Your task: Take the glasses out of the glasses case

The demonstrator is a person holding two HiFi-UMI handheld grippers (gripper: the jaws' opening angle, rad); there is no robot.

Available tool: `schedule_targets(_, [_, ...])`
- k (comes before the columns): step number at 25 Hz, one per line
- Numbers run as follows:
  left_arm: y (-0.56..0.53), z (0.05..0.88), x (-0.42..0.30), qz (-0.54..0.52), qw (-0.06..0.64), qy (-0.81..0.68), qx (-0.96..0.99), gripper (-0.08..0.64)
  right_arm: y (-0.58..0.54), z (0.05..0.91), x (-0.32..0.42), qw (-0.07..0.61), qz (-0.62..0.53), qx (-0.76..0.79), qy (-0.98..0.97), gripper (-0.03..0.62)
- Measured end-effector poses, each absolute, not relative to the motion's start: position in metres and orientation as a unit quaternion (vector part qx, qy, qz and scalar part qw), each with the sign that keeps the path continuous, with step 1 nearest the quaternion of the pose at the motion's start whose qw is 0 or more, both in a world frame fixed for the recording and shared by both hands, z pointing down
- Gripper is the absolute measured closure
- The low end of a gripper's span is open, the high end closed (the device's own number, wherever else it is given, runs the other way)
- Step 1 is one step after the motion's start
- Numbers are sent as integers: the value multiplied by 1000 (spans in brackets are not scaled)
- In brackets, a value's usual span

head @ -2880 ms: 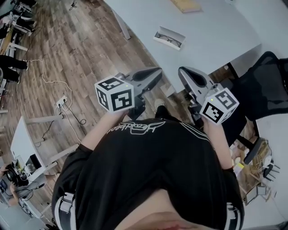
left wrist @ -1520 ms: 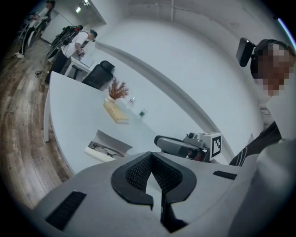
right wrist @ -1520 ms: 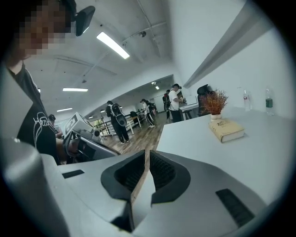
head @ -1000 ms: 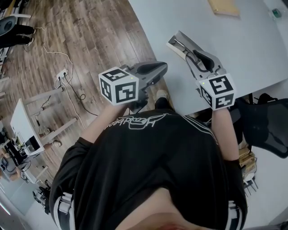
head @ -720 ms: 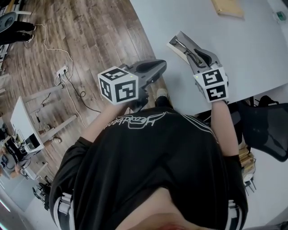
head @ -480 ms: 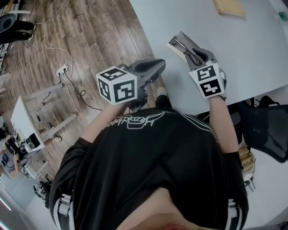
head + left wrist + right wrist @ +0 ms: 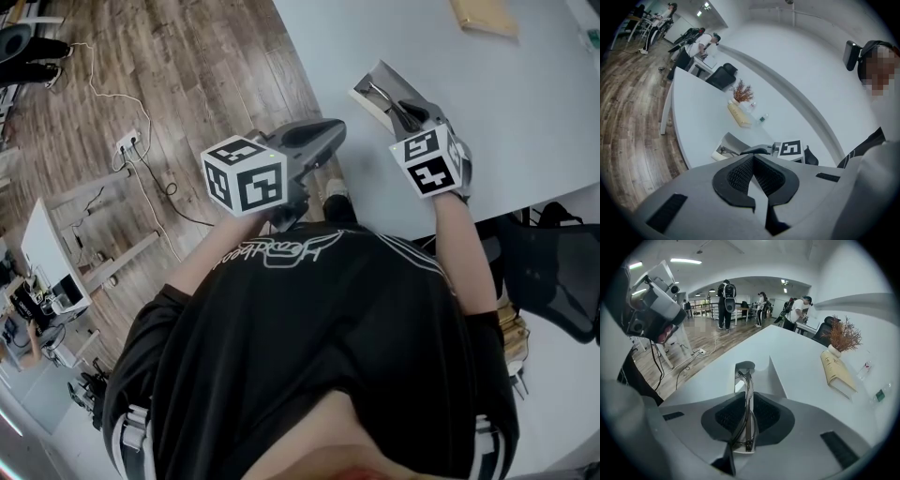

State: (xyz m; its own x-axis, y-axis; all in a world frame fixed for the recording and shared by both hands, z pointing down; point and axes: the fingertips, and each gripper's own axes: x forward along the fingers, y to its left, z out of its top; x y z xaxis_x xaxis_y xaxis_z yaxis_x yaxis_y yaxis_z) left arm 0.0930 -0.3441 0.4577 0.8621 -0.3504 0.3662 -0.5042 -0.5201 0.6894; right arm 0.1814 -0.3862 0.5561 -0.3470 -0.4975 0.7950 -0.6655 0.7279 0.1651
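Head view: the open glasses case (image 7: 375,84) lies at the edge of the white table (image 7: 525,103) with the glasses (image 7: 383,97) inside. The right gripper (image 7: 401,109) reaches into it. The left gripper (image 7: 323,133) hangs over the wood floor (image 7: 187,84).

Left gripper view: jaws pressed together, nothing between them.

Right gripper view: jaws closed on the glasses, whose far end sits in the case. Book (image 7: 836,371) and dried plant (image 7: 843,336) farther along the table. People (image 7: 725,301) stand across the room.

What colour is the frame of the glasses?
The glasses frame is dark, clearest in the right gripper view.
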Motion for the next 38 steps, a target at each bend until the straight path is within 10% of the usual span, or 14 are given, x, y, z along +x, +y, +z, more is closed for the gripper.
schedule_targets(38, [-340,474,63,90,428,-283,854,553,-394,560,179,490,67,342,-799,572])
